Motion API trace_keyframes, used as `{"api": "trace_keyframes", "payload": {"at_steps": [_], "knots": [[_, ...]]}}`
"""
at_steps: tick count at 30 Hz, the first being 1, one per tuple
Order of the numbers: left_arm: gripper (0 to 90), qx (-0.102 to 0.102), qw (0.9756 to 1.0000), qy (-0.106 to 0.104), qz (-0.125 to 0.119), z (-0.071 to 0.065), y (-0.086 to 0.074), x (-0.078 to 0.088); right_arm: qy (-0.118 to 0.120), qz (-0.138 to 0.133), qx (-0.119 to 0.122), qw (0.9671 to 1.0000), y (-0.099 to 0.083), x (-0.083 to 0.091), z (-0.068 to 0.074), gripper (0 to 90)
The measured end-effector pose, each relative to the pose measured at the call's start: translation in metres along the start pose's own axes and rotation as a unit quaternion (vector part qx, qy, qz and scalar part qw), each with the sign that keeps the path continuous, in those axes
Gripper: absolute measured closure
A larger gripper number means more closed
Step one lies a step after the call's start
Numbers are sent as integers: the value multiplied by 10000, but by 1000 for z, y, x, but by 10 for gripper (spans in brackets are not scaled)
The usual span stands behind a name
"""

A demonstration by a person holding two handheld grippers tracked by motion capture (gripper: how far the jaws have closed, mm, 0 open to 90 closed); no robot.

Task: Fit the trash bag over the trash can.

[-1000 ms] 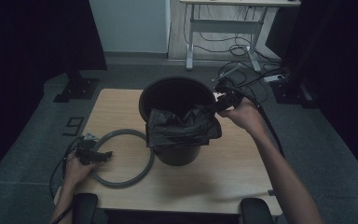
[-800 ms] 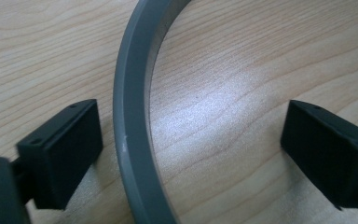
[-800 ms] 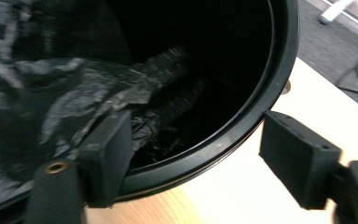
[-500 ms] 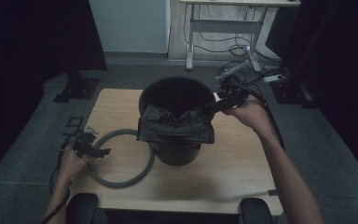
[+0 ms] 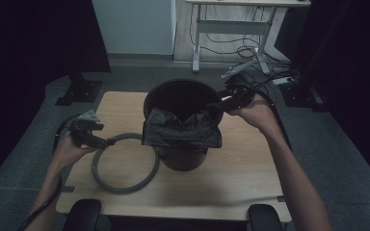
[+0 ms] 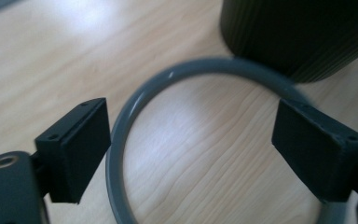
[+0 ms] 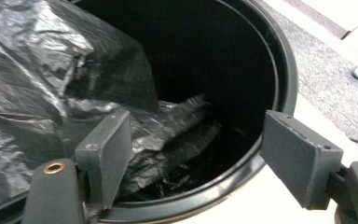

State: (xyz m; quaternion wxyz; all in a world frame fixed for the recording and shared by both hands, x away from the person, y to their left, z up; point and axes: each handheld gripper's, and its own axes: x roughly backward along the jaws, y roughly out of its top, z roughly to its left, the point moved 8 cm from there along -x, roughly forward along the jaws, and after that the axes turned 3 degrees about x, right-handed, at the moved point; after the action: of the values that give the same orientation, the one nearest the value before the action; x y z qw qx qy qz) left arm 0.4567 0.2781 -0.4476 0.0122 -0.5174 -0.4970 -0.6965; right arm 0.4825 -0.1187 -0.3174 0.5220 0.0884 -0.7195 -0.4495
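I see the black bin standing about mid-counter, toward the far edge, with a black plastic bag draped over its near rim and partly tucked inside. The grey ring lies flat on the counter at the bin's left, toward the near edge, its right arc reaching the foot of the bin.

My right tongs sit at the bin's far-right rim. In the right gripper view their jaws stand wide apart, straddling the rim: the left pad rests against crumpled bag film, the right pad hangs outside the bin over the counter. They are released, clamping nothing that I can make out.

My left tongs hover at the ring's left arc (raised a little off the wood, as far as I can judge). In the left gripper view the ring curves between the two pads, close to the left one but with no pressure from either. The jaws have just been closing somewhat, yet remain wide, gripping nothing.
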Motion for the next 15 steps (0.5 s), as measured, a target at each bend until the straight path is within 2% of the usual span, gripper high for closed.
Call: {"api": "trace_keyframes", "payload": {"at_steps": [3,8,12,15], "knots": [[141,-146,9998,-151,-51,-11,18,13,106,-32,58,9999,2,-1,8,242],[150,-530,9981,-325,-41,-33,48,29,234,-4,271,9994,5,-4,22,261],[160,-828,9953,-482,-151,-53,74,40,399,-27,445,9982,10,-5,36,293],[178,-1030,9920,-694,-244,-69,93,47,520,12,601,9968,13,-7,47,302]]}}
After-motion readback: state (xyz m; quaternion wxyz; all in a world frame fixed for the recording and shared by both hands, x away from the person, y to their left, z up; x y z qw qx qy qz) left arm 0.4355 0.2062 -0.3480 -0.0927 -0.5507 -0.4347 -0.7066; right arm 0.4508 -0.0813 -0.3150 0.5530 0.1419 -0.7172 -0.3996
